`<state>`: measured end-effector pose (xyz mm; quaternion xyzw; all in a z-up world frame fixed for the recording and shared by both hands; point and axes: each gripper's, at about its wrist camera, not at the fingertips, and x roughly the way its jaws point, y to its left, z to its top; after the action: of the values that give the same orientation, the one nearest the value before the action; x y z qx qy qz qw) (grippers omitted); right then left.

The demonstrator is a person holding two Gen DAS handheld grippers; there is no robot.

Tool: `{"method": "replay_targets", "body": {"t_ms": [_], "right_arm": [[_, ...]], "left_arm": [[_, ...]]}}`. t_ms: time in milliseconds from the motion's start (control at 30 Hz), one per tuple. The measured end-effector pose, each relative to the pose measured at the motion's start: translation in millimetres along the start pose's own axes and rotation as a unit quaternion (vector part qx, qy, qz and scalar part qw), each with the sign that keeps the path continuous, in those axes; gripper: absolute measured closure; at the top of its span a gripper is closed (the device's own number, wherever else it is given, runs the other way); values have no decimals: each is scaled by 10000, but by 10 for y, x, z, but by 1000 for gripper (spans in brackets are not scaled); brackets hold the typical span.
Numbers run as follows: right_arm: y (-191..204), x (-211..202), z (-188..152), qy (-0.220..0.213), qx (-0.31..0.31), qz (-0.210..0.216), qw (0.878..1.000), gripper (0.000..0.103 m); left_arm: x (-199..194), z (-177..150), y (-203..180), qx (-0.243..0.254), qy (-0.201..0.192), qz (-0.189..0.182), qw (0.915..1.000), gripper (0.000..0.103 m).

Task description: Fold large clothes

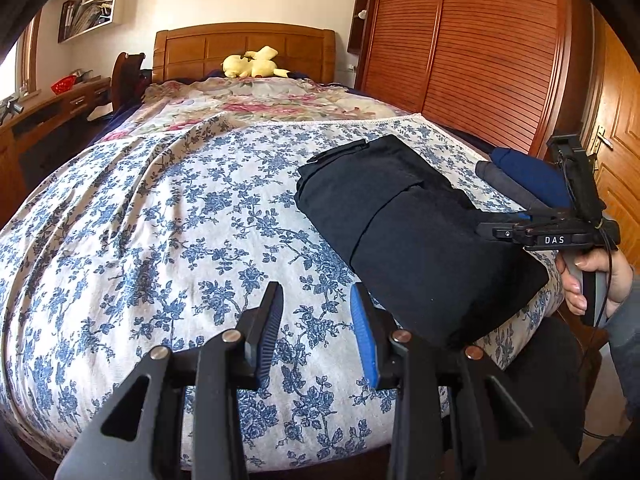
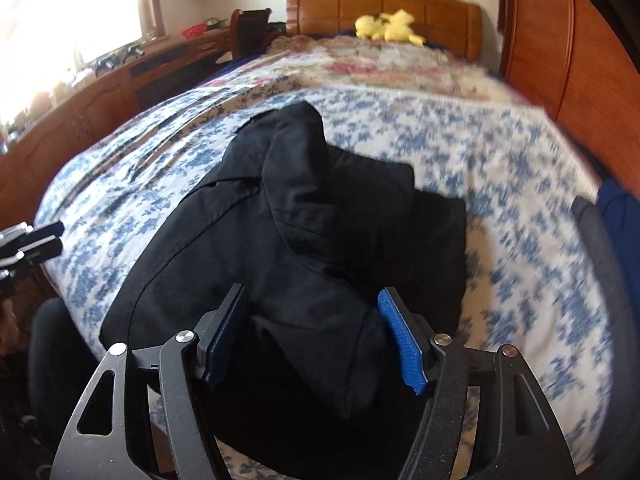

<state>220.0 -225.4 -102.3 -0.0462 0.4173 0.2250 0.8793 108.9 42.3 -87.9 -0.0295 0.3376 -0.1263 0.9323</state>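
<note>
Left wrist view shows the left gripper (image 1: 316,320) with its jaws apart and nothing between them, hanging over the blue-flowered bedspread (image 1: 160,220) near the foot of the bed. Just to its right lies the black garment (image 1: 404,220), folded into a thick bundle near the bed's right edge, its near end hanging slightly past the bedspread's border. Beyond that bundle sit a grey folded piece (image 1: 508,188) and a dark blue folded piece (image 1: 532,172), side by side at the bed's edge. The right gripper (image 1: 496,232) reaches in from the right, low against the black bundle, held by the right hand (image 1: 592,280).

Right wrist view gives the right gripper (image 2: 312,328) with its jaws spread wide, a raised fold of the black garment (image 2: 304,220) lying between them; the blue pads (image 2: 400,340) sit close to the cloth, though whether they press it cannot be told. The left gripper (image 2: 40,244) shows at the left edge.

Farther up the bed lie a pink-flowered quilt (image 1: 256,100) and a yellow plush toy (image 1: 250,63) against the wooden headboard (image 1: 244,46). A red basket (image 1: 63,85) stands on the table (image 1: 48,108) along the left wall; its contents cannot be made out. A wall shelf (image 1: 90,12) holds books and papers.
</note>
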Motion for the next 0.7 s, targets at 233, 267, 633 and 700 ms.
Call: {"method": "replay_targets", "body": {"t_ms": [233,267,633,700], "right_arm": [[3,-46,-33,-81,86,316,9994,57],[43,-78,-30,-85,-16,402,9992,66],[170,-883,-40,-954,-464,-163,9942,96],[64,-881,-112,-863,-410,-457,9944,96]], "left_arm": [[23,-8,-12,5,45,-25,10000,70],[19,-4,-14,3,38,-31,10000,69],[-126,79,-121,56,-170,-198,9996,69],[-143,97,-136,17,-207,-226,9995,69]]}}
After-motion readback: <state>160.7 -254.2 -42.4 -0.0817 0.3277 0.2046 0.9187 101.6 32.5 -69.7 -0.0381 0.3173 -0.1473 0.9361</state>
